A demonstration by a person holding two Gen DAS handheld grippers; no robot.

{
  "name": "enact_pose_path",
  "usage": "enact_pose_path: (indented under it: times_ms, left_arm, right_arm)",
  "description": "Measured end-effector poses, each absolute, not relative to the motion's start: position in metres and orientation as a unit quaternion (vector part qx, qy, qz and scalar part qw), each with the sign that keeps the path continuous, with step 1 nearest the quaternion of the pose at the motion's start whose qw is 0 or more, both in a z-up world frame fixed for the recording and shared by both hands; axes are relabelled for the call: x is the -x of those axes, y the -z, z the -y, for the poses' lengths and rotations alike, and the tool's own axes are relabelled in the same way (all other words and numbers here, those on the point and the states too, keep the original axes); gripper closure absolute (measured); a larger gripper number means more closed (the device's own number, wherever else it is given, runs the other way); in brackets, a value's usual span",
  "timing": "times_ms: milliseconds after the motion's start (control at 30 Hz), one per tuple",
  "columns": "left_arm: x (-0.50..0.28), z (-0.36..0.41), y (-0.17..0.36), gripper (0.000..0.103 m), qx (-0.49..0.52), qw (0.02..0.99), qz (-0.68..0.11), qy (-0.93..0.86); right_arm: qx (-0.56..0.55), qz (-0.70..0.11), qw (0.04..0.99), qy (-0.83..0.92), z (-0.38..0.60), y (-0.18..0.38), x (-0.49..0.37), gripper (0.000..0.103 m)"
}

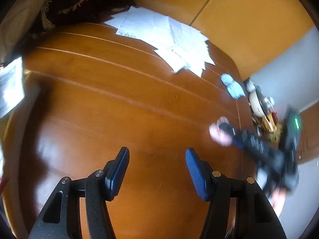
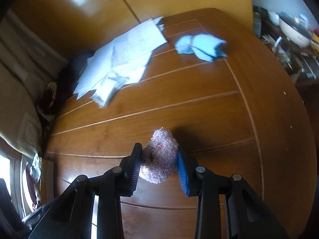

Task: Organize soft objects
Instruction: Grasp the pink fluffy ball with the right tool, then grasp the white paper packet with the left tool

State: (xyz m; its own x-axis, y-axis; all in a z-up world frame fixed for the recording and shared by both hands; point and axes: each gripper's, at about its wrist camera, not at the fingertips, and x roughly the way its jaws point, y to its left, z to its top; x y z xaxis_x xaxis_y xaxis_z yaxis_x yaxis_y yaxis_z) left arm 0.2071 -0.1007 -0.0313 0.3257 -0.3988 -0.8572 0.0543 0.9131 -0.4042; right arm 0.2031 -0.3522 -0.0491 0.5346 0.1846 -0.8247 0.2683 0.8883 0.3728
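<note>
My right gripper (image 2: 159, 151) is shut on a fuzzy pink plush toy (image 2: 160, 157) and holds it just above the wooden table (image 2: 179, 103). The same gripper and pink toy (image 1: 219, 135) show blurred at the right of the left wrist view. A light blue soft toy (image 2: 201, 46) lies near the table's far right corner; it also shows in the left wrist view (image 1: 232, 86). My left gripper (image 1: 157, 155) is open and empty over the bare wooden table (image 1: 119, 99).
Loose white papers (image 2: 121, 63) lie at the far side of the table, also in the left wrist view (image 1: 169, 39). A dark fringed cushion (image 1: 79, 6) sits at the far left corner. A cluttered shelf with a bowl (image 2: 295, 33) stands beyond the right edge.
</note>
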Motion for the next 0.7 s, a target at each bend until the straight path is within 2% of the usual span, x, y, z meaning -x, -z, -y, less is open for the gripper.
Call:
enact_pose_path:
  times_ms: [433,700]
  left_arm:
    - [-0.345,0.136,0.056,0.042,0.21,0.793,-0.57,0.048]
    - [-0.371,0.144,0.063,0.058,0.252,0.778,-0.574,0.033]
  right_arm:
    - [-0.269,-0.473,0.839,0.014,0.366,0.055,-0.195,0.07]
    - [-0.262,-0.475,0.84,0.012,0.362,0.055,-0.195,0.069]
